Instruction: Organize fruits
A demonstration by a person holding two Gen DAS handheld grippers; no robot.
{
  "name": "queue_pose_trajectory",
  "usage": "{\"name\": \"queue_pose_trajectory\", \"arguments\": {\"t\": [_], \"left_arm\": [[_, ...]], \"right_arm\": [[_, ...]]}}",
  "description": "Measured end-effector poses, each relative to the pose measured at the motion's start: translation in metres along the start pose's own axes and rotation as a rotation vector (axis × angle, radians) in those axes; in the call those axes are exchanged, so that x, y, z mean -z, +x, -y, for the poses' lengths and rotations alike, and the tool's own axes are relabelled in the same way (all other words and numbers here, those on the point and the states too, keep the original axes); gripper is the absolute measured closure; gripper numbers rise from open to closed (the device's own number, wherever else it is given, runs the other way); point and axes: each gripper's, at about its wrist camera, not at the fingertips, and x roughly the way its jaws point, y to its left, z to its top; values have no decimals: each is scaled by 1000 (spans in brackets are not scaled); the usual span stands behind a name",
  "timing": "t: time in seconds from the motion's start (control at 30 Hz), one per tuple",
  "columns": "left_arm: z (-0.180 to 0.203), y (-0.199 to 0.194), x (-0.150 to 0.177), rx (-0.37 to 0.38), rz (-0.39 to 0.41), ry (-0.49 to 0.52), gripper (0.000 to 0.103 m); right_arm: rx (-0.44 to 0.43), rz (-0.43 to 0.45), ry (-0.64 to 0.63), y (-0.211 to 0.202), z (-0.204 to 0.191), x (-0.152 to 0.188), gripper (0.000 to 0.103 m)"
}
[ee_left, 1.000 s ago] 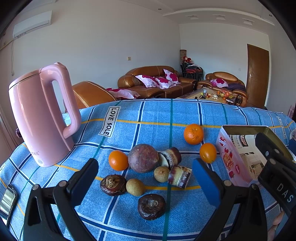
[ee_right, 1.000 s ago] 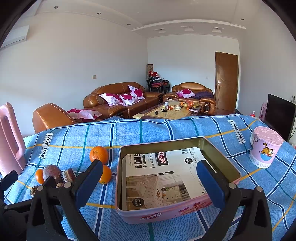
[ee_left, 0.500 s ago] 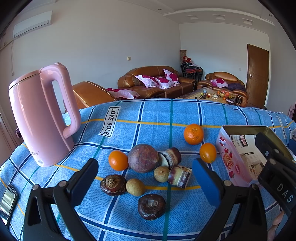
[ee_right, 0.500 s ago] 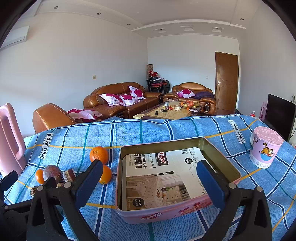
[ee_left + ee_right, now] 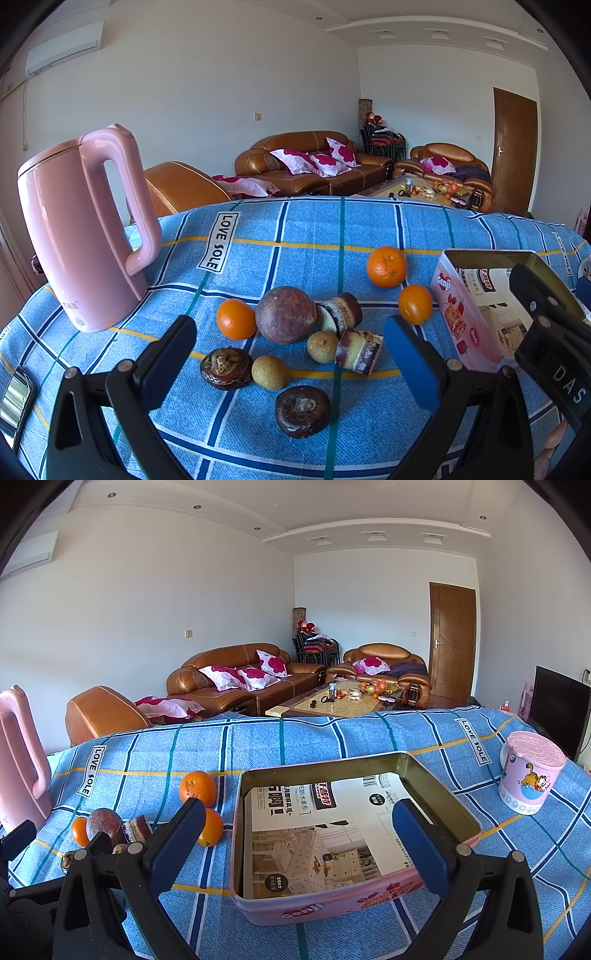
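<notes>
Loosely clustered on the blue checked cloth of the bench [image 5: 369, 229], toward its left half: three oranges, glossy and bright, the largest orange [image 5: 386, 266] farthest back, a smaller orange [image 5: 414, 304] just beside the tin, another small orange [image 5: 235, 319] touching a round, dull purple-brown passion fruit [image 5: 285, 314]. Right of that, two cut purple-skinned pieces [image 5: 341, 312] with pale flesh. Nearer the front edge, two tan longans [image 5: 270, 372] and two dark, wrinkled brown fruits [image 5: 302, 411], stem scars up. Pink tin [image 5: 332, 908] to the right of the cluster, open-topped, lined with a printed sheet, holding no fruit. Pink kettle [image 5: 79, 236] upright near the left edge; pink lidded cup [image 5: 530, 773] near the right edge. Left tongs [image 5: 291, 354] spread wide above the fruit, pinching nothing. Right tongs [image 5: 299, 834] likewise spread, poised over the tin, empty.
</notes>
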Motion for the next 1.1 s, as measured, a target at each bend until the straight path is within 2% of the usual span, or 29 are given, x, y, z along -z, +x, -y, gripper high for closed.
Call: {"name": "queue_pose_trajectory", "arguments": {"t": [0.53, 0.73, 0.87, 0.9, 0.97, 1.03, 1.1], "left_arm": [[-1, 1, 1, -4, -7, 9, 0], [-17, 9, -5, -78, -24, 75, 0], [-55, 17, -12, -147, -53, 36, 0], [-66, 17, -13, -175, -55, 14, 0], [-86, 19, -13, -209, -62, -27, 0], [-101, 20, -12, -224, -73, -54, 0], [-110, 20, -12, -241, -80, -72, 0]], "right_arm": [[-11, 3, -9, 0, -3, 1, 1], [-39, 11, -26, -3, -5, 1, 1], [-110, 18, -36, -7, -10, 1, 1], [-144, 16, -41, -9, -12, 2, 3], [-224, -5, -65, -10, -21, 3, 13], [-318, -52, -94, -8, -33, 6, 36], [-403, -112, -128, -5, -46, 11, 48]]}}
